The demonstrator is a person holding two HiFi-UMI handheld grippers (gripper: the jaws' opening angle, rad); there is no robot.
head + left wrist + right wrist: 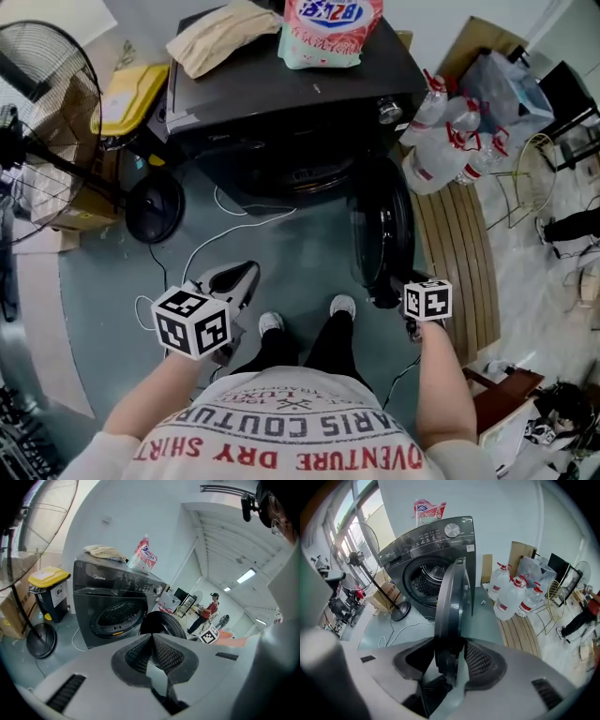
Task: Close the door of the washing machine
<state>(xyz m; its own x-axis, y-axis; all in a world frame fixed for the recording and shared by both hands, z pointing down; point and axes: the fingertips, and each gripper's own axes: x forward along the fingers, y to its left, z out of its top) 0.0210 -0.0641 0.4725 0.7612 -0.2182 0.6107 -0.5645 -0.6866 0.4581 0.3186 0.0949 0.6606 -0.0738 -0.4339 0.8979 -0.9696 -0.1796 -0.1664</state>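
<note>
A dark front-loading washing machine (291,94) stands ahead of me with its drum (429,581) exposed. Its round door (380,234) hangs open, swung out edge-on toward me on the right. My right gripper (389,300) is shut on the door's outer rim, and in the right gripper view the rim (452,606) runs straight down between the jaws (449,644). My left gripper (234,281) hangs over the floor to the left of the door, shut with nothing in it. From the left gripper (152,641) I see the machine (117,606) and the open door (164,623) beyond the jaws.
A detergent bag (328,33) and a folded cloth (220,36) lie on the machine. A standing fan's base (155,208) and a yellow-lidded bin (131,94) are at its left. Water bottles (450,141) and a wooden pallet (459,253) are at its right. A white cable (225,225) trails across the floor.
</note>
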